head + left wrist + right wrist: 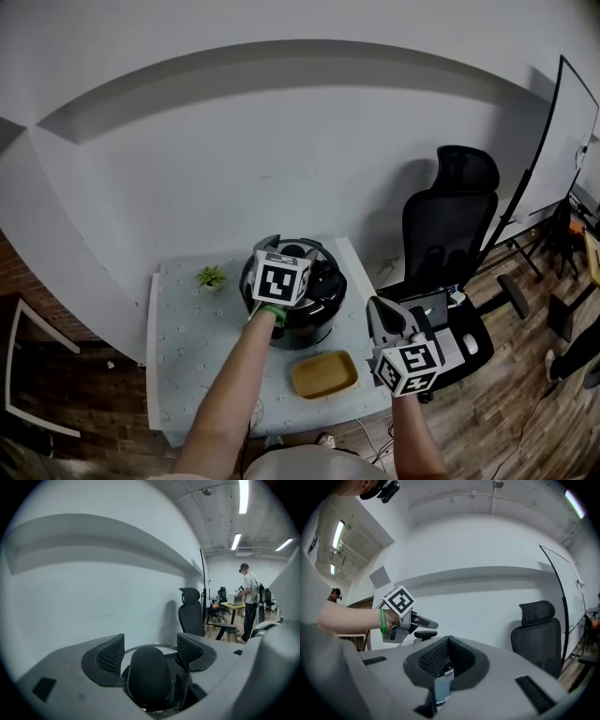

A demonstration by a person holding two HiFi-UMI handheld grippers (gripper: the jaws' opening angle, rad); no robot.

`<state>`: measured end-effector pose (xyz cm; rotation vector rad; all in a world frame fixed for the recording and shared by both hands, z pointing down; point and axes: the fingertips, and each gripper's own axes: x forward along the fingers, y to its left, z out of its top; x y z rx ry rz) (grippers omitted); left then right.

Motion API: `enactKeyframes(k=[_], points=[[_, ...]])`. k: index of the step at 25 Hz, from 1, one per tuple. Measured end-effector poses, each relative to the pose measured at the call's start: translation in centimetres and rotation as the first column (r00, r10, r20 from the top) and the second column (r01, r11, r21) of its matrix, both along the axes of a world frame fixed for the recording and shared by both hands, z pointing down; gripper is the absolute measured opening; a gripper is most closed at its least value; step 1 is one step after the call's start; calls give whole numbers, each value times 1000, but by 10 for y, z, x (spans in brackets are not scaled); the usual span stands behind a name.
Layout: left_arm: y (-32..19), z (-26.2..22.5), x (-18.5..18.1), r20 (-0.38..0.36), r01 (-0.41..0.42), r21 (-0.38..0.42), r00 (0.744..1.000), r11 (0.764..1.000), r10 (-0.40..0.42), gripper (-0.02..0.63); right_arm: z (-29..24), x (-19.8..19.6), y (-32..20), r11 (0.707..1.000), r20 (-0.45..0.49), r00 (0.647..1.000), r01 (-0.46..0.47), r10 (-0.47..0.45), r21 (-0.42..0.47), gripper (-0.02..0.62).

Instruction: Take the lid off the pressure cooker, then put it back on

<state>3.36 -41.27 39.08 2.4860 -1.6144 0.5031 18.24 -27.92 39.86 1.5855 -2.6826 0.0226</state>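
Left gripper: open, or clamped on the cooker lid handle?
Open: the left gripper shows its pads apart, clear of the black lid handle between them.

Head view: left gripper [289, 247] covers most of cooker lid [326, 268]; right gripper [377, 309] hides part of office chair [450, 225] seat; forearms [230, 394] cut by bottom edge. Left gripper view: distant person [248, 603] tiny, indistinct.

Green wristband [272, 314], grey left gripper [287, 246], marker cube [281, 279]

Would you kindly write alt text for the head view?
The left hand-held gripper is poised, jaws apart, over the lid of the pressure cooker on a table. The right hand-held gripper hangs, shut, beside an office chair.
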Motion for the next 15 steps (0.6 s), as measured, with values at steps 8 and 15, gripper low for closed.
enactKeyframes(k=[8,15], points=[[44,-35,-21,-94,-90,227,989,970,114,321,-10,-22,-3,1000,-16,1000,-10,11,25,0],[91,-35,-47,-94,-107,349,984,931,149,321,-12,-33,-3,999,-18,999,-27,27,29,0]])
